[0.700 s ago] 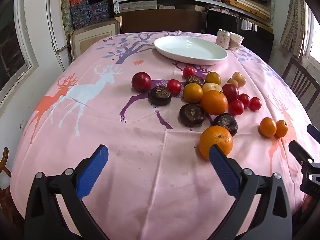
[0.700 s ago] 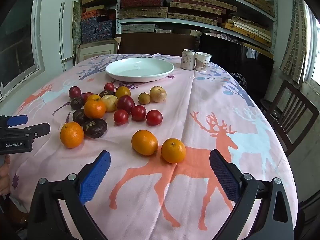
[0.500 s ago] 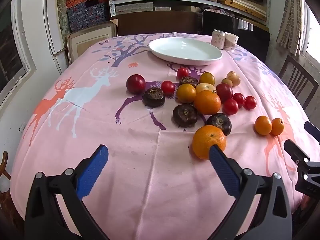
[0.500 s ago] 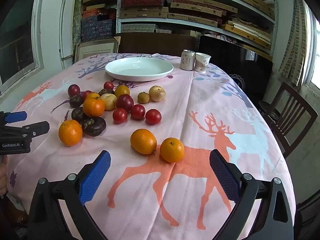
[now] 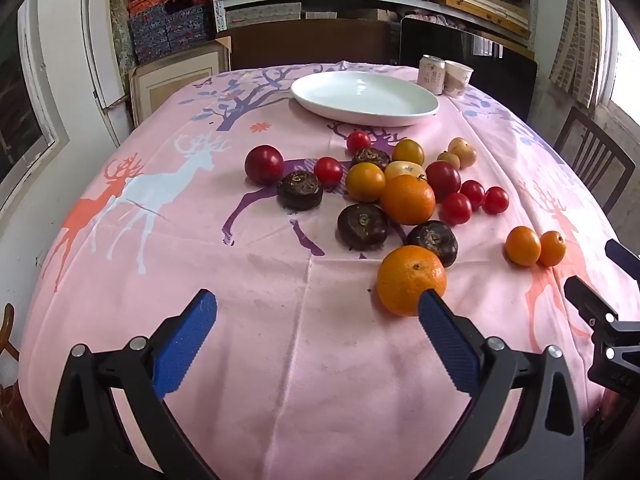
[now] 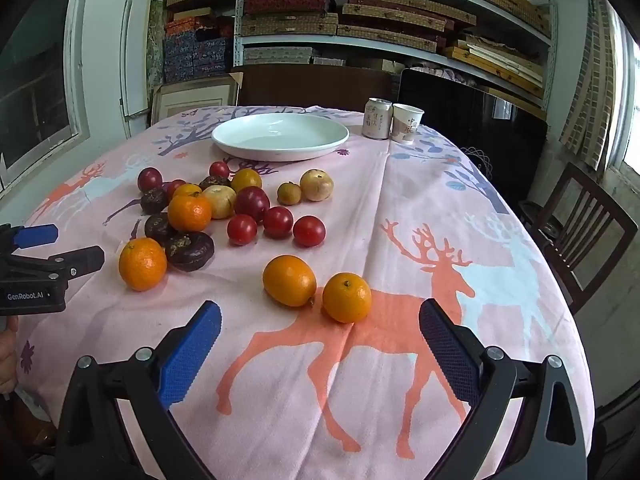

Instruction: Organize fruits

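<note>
Lying just ahead of the right gripper (image 6: 320,322), both jaws spread wide and empty: two oranges (image 6: 347,297); left gripper (image 5: 318,312) likewise spread, nearer another orange (image 5: 411,280).

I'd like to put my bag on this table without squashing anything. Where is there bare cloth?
The left side, around the white deer beside the fruit pile, is bare. So is the right side past the two small oranges, by the chair. The white plate holds nothing. The middle is crowded with fruit.
</note>
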The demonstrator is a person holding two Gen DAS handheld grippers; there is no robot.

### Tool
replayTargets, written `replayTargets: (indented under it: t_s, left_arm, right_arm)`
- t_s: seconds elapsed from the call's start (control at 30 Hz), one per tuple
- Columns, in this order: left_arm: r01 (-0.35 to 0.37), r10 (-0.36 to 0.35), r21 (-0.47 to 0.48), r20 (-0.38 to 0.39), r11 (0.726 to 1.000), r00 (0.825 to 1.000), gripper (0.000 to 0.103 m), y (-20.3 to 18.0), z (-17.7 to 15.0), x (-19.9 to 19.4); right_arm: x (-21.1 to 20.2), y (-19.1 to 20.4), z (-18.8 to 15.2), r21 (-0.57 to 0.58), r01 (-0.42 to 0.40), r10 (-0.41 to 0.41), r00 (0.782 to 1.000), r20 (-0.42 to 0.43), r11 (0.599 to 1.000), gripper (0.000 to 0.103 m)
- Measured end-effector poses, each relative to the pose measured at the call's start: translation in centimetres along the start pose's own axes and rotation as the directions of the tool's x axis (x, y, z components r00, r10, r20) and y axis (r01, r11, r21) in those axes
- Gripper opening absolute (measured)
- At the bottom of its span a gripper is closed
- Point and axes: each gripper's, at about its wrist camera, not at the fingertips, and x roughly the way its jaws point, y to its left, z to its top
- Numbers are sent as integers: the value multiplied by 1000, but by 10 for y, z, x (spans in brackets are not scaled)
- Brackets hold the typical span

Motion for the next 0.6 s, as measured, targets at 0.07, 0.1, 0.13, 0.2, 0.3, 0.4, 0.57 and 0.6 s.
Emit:
replayTargets:
  t_s: [0.07,0.1,0.13,0.2,0.3,0.4,0.57,0.6]
  left_arm:
    - [1,-1,3,-4,1000,1000,99,-1,0,1]
    - [1,-1,4,-5,1000,1000,99,-1,0,1]
    - [1,-1,4,-7,1000,1000,99,-1,0,2]
    - [1,-1,0,-11,1000,1000,99,0,0,3]
    - [5,-5,-1,-16,1000,1000,99,-1,0,5]
    - [5,-5,0,-20,1000,1000,99,-1,0,6]
    - [8,-8,-1,-21,1000,1000,99,-1,0,8]
    - [5,-5,0,-20,1000,1000,99,-1,0,6]
  right_arm:
    - [0,-1,0,-1,-1,1,1000,0,1000,99]
    - [0,-1,0,0,-1,1,1000,1,1000,99]
    - [1,0,0,-3,0,0,1000,-1,1000,99]
    - [1,3,1,-11,3,-3,1000,-3,1000,99]
    - [1,4,1,-10,3,-3,1000,-4,1000,99]
    - [1,3,1,-8,2,-2,1000,-5,1000,99]
    - [3,5,1,-6,1,-1,1000,-9,1000,99]
    - [3,4,1,-6,0,0,1000,-7,1000,99]
